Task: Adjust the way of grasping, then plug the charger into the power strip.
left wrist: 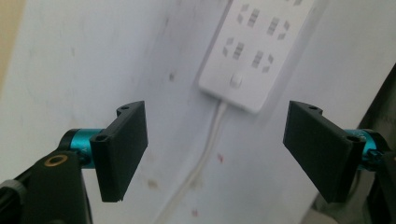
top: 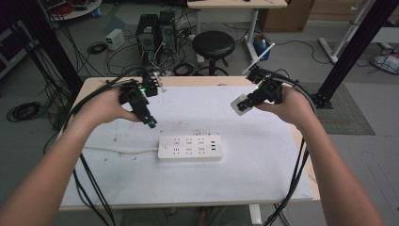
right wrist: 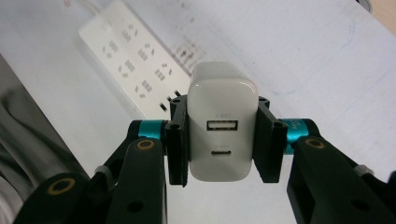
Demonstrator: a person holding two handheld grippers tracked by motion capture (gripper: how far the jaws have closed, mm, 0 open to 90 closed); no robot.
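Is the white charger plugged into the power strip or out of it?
Out. The right gripper holds the white charger between its fingers, above the table, apart from the power strip.

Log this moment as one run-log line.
left gripper: open, empty | right gripper: shut on white charger | power strip: flat on table, no plug inserted

Power strip (top: 190, 148) mid table (top: 263, 179), charger (top: 241, 104) above its right, stool (top: 213, 45) behind.
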